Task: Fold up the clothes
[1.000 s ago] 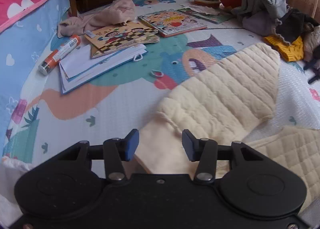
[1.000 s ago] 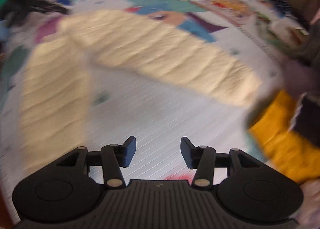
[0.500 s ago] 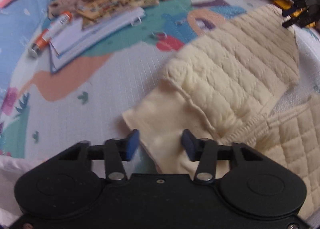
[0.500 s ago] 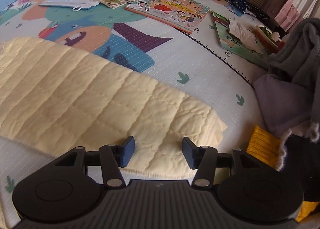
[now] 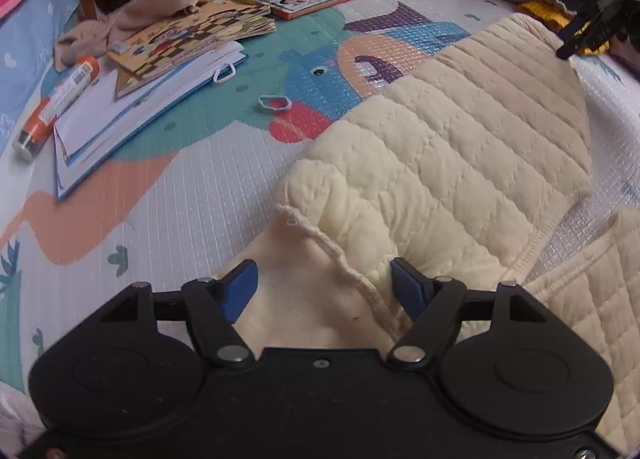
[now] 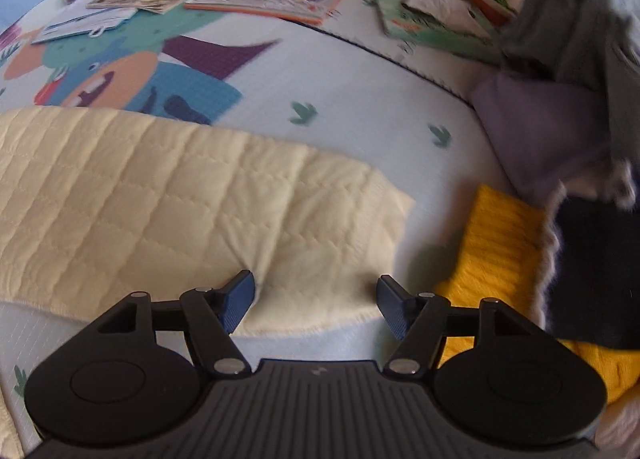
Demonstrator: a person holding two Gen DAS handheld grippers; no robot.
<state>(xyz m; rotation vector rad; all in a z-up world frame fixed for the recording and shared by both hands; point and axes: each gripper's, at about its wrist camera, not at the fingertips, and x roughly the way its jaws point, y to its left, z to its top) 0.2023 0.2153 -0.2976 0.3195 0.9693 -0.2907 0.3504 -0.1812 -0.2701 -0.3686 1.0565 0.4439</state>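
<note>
Left gripper spread wide over the waist end of the cream quilted garment on the play mat; books and glue stick at 10 o'clock. Right gripper, also parted, straddles the garment's hem (nothing clamped). Only its view shows the yellow knit at 3 o'clock, close beside.

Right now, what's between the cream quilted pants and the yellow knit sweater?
Only bare white play mat, with a shadow on it, separates cream quilted pants from yellow knit sweater, in the right wrist view.
</note>
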